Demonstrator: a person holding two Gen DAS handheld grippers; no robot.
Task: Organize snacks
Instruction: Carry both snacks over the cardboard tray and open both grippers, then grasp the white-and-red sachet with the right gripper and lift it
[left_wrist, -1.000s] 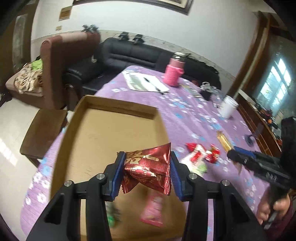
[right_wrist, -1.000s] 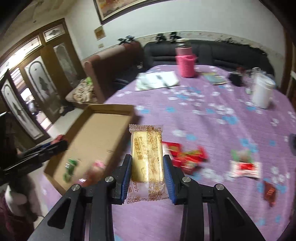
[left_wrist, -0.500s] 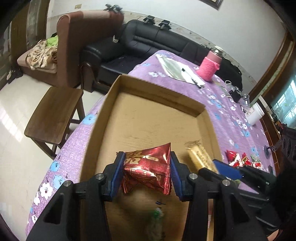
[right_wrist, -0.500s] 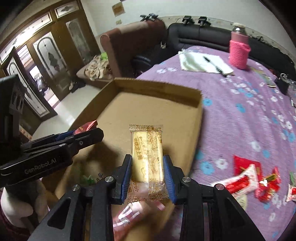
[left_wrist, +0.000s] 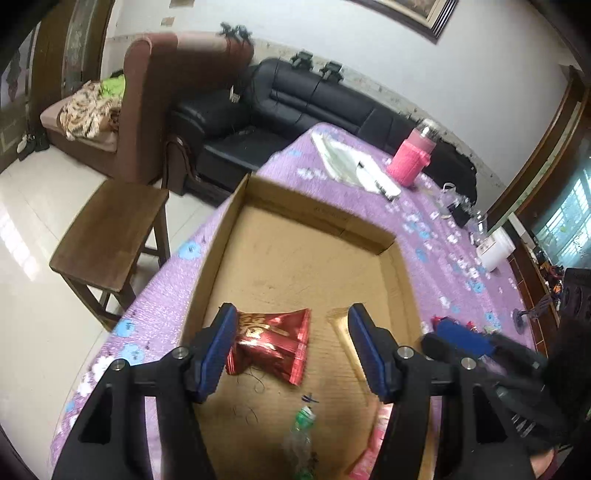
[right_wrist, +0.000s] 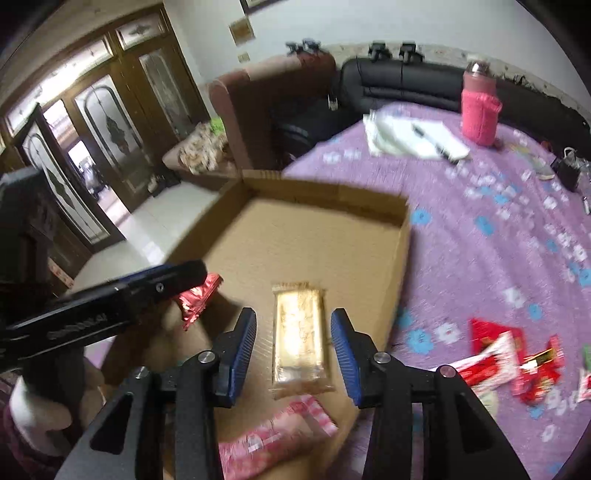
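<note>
A shallow cardboard box (left_wrist: 306, 221) (right_wrist: 402, 236) lies on the purple table. My left gripper (left_wrist: 291, 349) is open over it, with a red foil snack packet (left_wrist: 271, 343) lying loose between its fingers against the left pad; it also shows in the right wrist view (right_wrist: 197, 301). My right gripper (right_wrist: 293, 349) is open above a gold wrapped bar (right_wrist: 300, 334), which lies free in the box; its end shows in the left wrist view (left_wrist: 341, 325). A pink packet (right_wrist: 273, 439) and a green wrapper (left_wrist: 301, 424) also lie in the box.
Several red and white snack packets (right_wrist: 509, 362) lie on the purple floral tablecloth (right_wrist: 498, 229) right of the box. A pink bottle (left_wrist: 412, 162), papers with a pen (right_wrist: 413, 138) and a white cup (left_wrist: 495, 251) stand farther back. A wooden stool (left_wrist: 107, 236) stands beside the table.
Both grippers have opened over the box. The red foil packet and the gold bar, gripped half a second ago, are now released inside the box.
</note>
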